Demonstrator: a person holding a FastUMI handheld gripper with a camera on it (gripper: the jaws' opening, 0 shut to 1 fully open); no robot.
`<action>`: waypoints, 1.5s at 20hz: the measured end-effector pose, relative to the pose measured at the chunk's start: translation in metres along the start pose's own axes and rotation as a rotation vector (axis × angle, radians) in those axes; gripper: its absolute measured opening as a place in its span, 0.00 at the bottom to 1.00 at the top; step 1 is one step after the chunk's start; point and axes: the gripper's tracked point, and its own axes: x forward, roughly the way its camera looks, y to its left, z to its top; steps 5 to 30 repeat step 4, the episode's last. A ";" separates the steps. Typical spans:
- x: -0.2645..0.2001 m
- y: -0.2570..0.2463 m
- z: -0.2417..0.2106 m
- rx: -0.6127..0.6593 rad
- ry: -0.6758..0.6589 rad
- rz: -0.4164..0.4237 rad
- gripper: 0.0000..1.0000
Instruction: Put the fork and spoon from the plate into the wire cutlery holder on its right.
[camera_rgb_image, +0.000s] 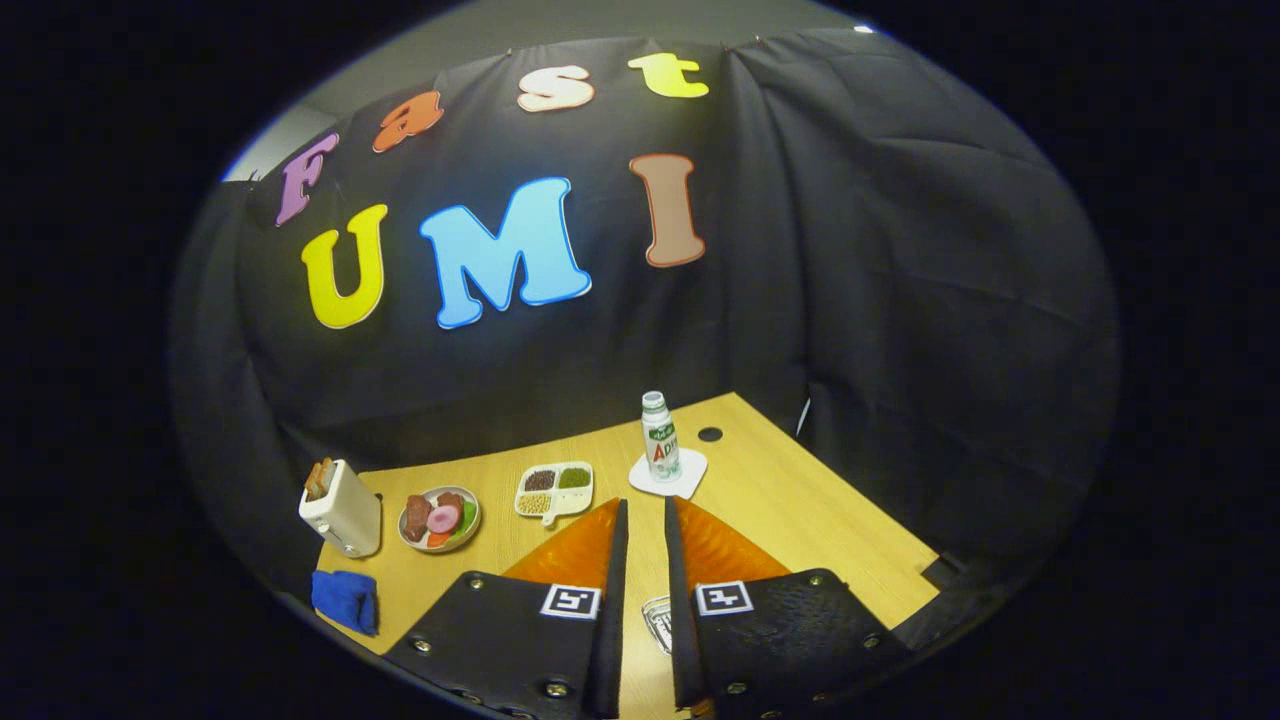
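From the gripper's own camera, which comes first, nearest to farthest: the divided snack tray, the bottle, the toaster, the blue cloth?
1. Divided snack tray, just ahead of the gripper, slightly left; its fingers stand a little apart, holding nothing.
2. Bottle, just beyond the tips, on a white coaster.
3. Toaster and blue cloth, far left: too close to call.

High above table (800, 500), facing wall.

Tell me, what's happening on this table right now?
A person holds a hand-held gripper above a wooden table; its jaws stand slightly apart with nothing between them. Beyond them stands a bottle on a white coaster, beside a divided snack tray. Further left sit a plate of food, a toaster and a blue cloth. Nothing is being gripped yet.
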 end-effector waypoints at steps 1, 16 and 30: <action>-0.001 -0.002 0.005 -0.023 -0.022 -0.014 0.21; -0.005 0.004 0.019 -0.068 -0.063 -0.017 0.21; -0.005 0.004 0.019 -0.068 -0.063 -0.017 0.21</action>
